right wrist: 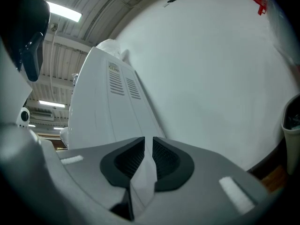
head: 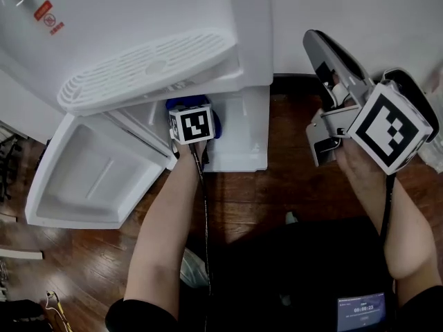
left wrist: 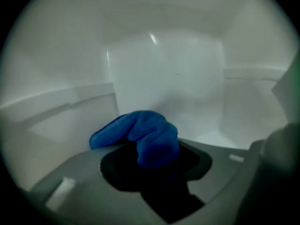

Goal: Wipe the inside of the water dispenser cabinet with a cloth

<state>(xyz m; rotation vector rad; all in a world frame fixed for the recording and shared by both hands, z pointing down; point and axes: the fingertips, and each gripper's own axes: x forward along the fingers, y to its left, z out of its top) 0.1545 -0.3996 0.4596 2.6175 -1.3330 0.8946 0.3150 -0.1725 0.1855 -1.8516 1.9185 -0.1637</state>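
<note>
Cabinet door (head: 90,178): white, swung wide open at the left, its moulded inner face turned up over the wooden floor (head: 277,158).
Water dispenser (head: 138,19): white, against the far wall, with a slotted drip tray (head: 149,71) jutting out above the open cabinet.
Cabinet (left wrist: 164,78): plain white walls inside; it holds the front end of the left gripper and the cloth.
Left gripper (left wrist: 154,156): reaches into the cabinet mouth, marker cube just outside. Its fingers (left wrist: 117,170) stand partly apart, clamped on the cloth.
Cloth (left wrist: 145,135): blue and bunched, pinched between the left fingers, its free end folding out to the left inside the cabinet.
Right gripper (right wrist: 145,144): held up at the right, well apart from the cabinet. Its fingers (right wrist: 124,161) are all but together, a thin slit between the pads and nothing in it.
Bin (right wrist: 290,121): at the far right edge by the wall; I cannot tell its contents.
</note>
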